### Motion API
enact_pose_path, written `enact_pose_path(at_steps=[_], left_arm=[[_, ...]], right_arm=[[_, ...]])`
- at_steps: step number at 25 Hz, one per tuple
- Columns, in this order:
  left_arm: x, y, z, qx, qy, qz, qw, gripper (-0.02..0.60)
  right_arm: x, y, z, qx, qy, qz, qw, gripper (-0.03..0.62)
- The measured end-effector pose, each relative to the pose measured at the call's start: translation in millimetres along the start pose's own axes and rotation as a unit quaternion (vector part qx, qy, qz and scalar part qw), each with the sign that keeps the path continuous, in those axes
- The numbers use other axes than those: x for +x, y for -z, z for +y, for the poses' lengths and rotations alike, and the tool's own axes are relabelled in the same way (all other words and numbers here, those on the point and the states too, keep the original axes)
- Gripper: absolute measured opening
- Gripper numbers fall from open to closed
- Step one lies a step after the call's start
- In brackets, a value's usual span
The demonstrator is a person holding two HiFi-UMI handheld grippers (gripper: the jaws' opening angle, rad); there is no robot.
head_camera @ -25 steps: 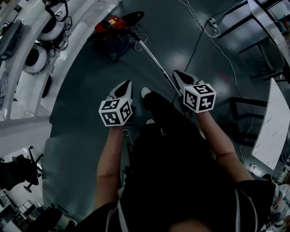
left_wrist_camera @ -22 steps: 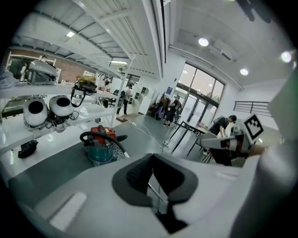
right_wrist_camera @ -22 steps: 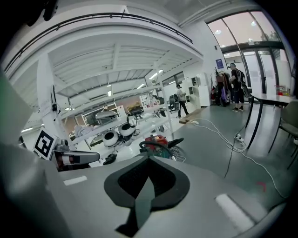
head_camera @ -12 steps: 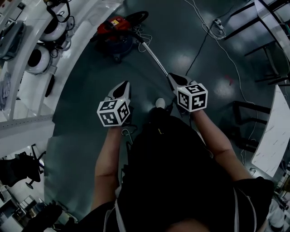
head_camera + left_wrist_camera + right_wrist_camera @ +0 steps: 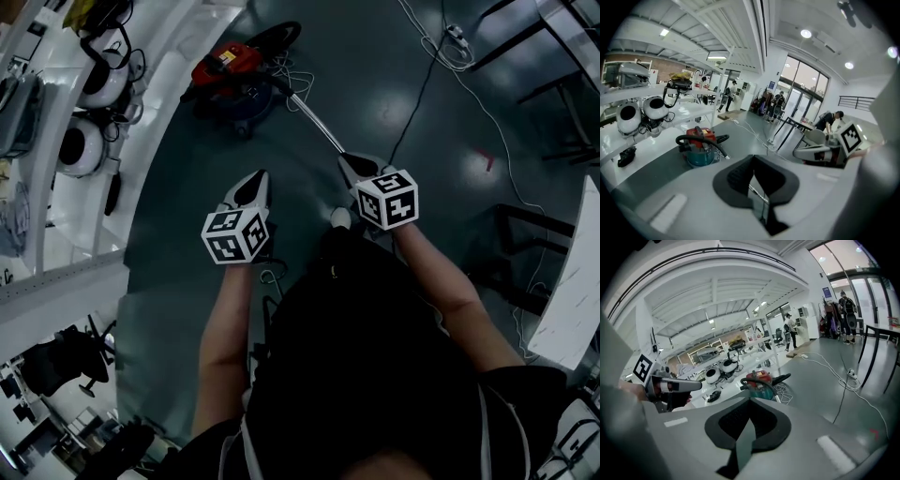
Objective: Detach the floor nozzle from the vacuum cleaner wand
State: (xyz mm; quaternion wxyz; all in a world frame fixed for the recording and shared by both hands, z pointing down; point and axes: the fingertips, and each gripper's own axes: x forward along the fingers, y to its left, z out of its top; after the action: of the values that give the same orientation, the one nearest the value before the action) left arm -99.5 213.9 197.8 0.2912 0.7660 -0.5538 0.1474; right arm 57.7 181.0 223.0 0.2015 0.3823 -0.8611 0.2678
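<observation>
Both grippers are held over the dark floor [image 5: 394, 84]. The left gripper [image 5: 255, 180] and the right gripper [image 5: 349, 162] each have their jaws together on nothing. At 11 o'clock stands the red vacuum canister [image 5: 230, 67]; its silver wand [image 5: 315, 120] slants toward 5 o'clock, ending behind the right gripper's tip. The floor nozzle cannot be made out.

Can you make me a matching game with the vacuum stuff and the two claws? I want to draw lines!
Things:
1. vacuum cleaner
2. wand
3. left claw
4. right claw

Clues:
A. thin and silvery, slanting across the floor
B. right beside the wand's near end
C. red on top, near the white shelves
D. over bare dark floor, apart from the wand

Pairs: 1-C, 2-A, 3-D, 4-B
</observation>
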Motion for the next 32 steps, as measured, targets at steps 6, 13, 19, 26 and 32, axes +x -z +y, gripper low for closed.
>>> enact_pose_path(at_steps=[6,13,19,26,32], left_arm=[[48.0,-14.7,0.5,0.006,0.003,0.020,0.9998,0.009],[88.1,-23.4,16.7,-0.008,0.004,0.032,0.9995,0.009],[103.9,-35.9,42.9,-0.006,0.018,0.041,0.9990,0.009],[128.4,-47.3,81.2,0.026,0.066,0.061,0.9956,0.009],[139.7,-54.4,110.6,0.031,0.102,0.093,0.9900,0.009]], right_arm=[[28.8,-10.7,-24.4,-0.006,-0.006,0.020,1.000,-0.003],[62.5,-35.2,-39.2,-0.015,-0.016,0.020,1.000,-0.003],[92.4,-53.5,-38.2,-0.009,-0.009,0.024,1.000,-0.003],[145.7,-73.2,-25.1,0.020,0.022,0.020,0.999,-0.004],[181.5,-85.7,-4.8,0.036,0.034,0.027,0.998,-0.003]])
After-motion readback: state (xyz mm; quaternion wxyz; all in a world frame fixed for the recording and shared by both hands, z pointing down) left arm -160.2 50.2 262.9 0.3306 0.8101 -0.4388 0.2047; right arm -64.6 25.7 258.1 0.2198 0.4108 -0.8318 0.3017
